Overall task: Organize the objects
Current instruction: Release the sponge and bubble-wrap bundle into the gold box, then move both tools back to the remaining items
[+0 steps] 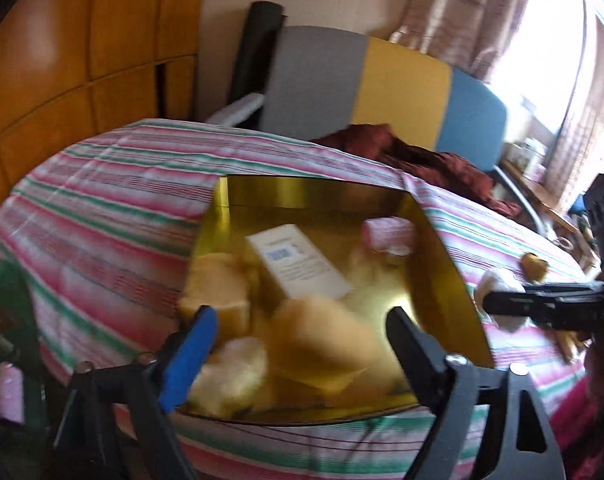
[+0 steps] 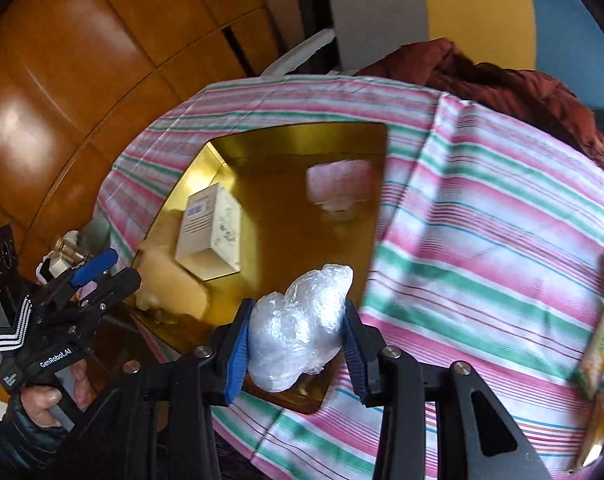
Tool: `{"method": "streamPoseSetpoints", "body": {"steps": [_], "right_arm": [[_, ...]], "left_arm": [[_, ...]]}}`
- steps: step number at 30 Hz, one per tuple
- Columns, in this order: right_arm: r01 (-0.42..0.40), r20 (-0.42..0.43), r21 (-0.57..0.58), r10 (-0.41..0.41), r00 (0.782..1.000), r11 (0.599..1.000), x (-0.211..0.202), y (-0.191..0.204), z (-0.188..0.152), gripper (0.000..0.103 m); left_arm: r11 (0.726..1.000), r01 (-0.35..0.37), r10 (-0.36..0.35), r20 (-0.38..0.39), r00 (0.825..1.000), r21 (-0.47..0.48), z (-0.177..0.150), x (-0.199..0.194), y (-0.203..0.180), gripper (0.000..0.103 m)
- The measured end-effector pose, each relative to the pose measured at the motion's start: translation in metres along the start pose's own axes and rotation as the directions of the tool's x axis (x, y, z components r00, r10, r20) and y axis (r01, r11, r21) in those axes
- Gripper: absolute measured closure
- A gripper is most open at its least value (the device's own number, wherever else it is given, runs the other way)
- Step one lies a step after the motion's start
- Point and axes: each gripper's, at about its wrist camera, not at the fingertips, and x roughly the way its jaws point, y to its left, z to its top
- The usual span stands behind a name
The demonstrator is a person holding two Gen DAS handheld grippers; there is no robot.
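A gold tin box [image 1: 309,192] [image 2: 286,136] sits on the striped cloth. Inside lie a white carton [image 1: 298,264] [image 2: 212,232], a pink roll [image 1: 387,234] [image 2: 339,184] and blurred yellowish items [image 1: 321,336]. My left gripper [image 1: 302,332] is open at the box's near edge, over those items; it also shows in the right wrist view [image 2: 102,272]. My right gripper [image 2: 298,328] is shut on a clear plastic-wrapped bundle [image 2: 302,320] above the box's near corner. In the left wrist view it shows at the right [image 1: 489,304], with the bundle [image 1: 497,280].
A striped cloth [image 2: 481,220] covers the table. A dark red garment [image 1: 421,156] and a grey, yellow and blue chair back [image 1: 381,88] are behind. Snack packets [image 2: 597,344] and a small brown object [image 1: 535,266] lie at right. Wooden cabinets [image 1: 82,60] stand at left.
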Motion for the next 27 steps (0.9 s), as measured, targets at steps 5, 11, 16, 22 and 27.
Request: {"method": "streamPoseSetpoints", "body": {"steps": [5, 11, 16, 22, 27], "right_arm": [[-0.031, -0.05, 0.012, 0.031, 0.998, 0.999, 0.029, 0.009, -0.004, 0.057], [-0.038, -0.046, 0.068, 0.042, 0.998, 0.997, 0.028, -0.001, -0.017, 0.052], [0.029, 0.014, 0.09, -0.03, 0.999, 0.996, 0.01, -0.008, -0.024, 0.052], [0.147, 0.087, 0.116, -0.157, 0.984, 0.982, -0.019, -0.024, -0.034, 0.051], [0.207, 0.109, 0.189, -0.23, 0.967, 0.96, -0.037, -0.049, -0.046, 0.05]], "left_arm": [[0.999, -0.005, 0.006, 0.016, 1.0, -0.049, 0.0, -0.005, 0.014, 0.009], [0.999, -0.021, 0.024, 0.069, 0.997, -0.044, 0.008, -0.02, 0.009, 0.008], [0.999, -0.033, 0.032, 0.094, 0.995, 0.002, 0.014, -0.028, -0.012, 0.008], [0.998, 0.022, -0.026, 0.069, 0.997, 0.052, 0.012, -0.024, -0.044, 0.008], [0.992, 0.076, -0.08, 0.04, 0.996, 0.098, 0.007, -0.019, -0.07, 0.008]]}}
